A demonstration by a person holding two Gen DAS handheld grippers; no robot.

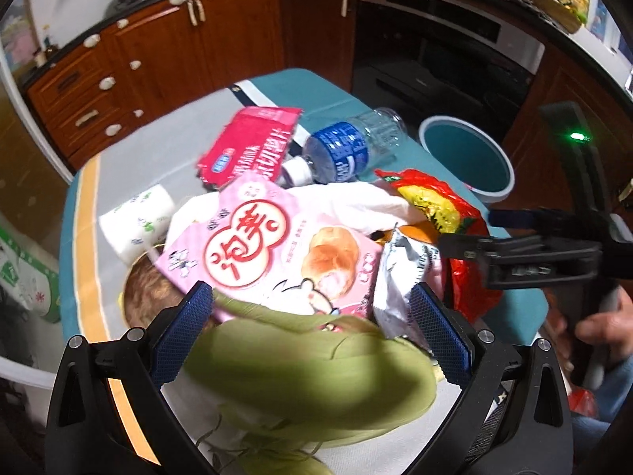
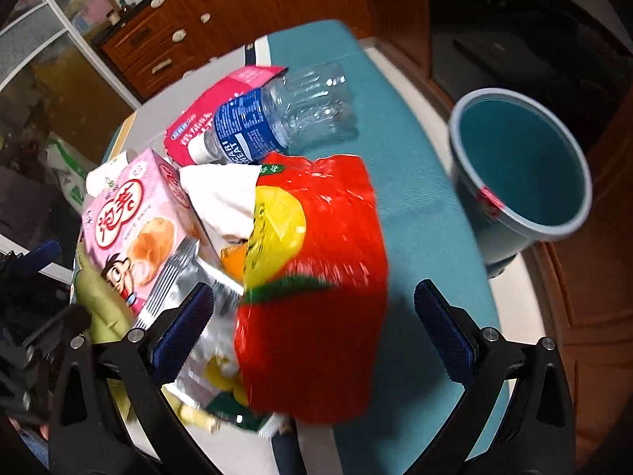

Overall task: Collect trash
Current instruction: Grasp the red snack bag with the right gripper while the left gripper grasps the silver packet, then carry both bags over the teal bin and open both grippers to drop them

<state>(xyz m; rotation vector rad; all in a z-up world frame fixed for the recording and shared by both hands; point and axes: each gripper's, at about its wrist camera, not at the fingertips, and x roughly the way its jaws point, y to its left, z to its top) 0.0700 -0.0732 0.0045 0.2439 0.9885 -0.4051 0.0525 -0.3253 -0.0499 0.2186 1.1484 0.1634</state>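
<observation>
A heap of trash lies on a round table. My left gripper is open, its fingers either side of a green corn husk and the pink pastry box. My right gripper is open around a red and yellow snack bag; it also shows in the left wrist view. A silver wrapper, a clear bottle with a blue label, a pink-red packet, white paper and a tissue roll lie in the heap. A teal bin stands past the table's right edge.
The table has a teal cloth with a yellow stripe. Brown kitchen cabinets and a dark oven stand behind. A green and white bag sits on the floor at the left.
</observation>
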